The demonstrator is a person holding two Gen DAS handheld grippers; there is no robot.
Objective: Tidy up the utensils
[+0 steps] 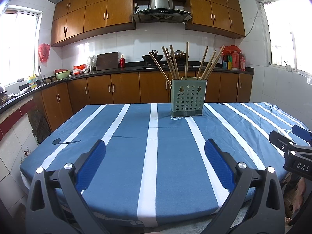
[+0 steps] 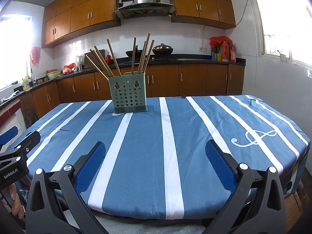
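Left tool (image 1: 155, 146): fingers spread wide apart, nothing between the blue pads; it hovers over the near edge of the tabletop. In the right wrist view it shows at the far left (image 2: 18, 136), apparently apart too.
Tabletop (image 1: 126, 175): covered by a blue cloth with white stripes; it fills the space ahead of both tools.
Holder (image 1: 188, 97): a pale green box with round holes, standing upright on the tabletop, well ahead of the left tool and a little to its right; ahead and to the left of the right tool (image 2: 127, 95).
Chopsticks (image 1: 172, 62): a bunch of wooden sticks standing in the holder, fanned out and leaning left and right; seen also from the right wrist (image 2: 136, 56).
Right tool (image 2: 155, 146): fingers spread wide apart, holding nothing, over the near edge of the tabletop. From the left wrist it shows at the far right edge (image 1: 288, 134).
Counter (image 1: 136, 69): dark, behind the tabletop, well beyond both tools, carrying pots and bottles.
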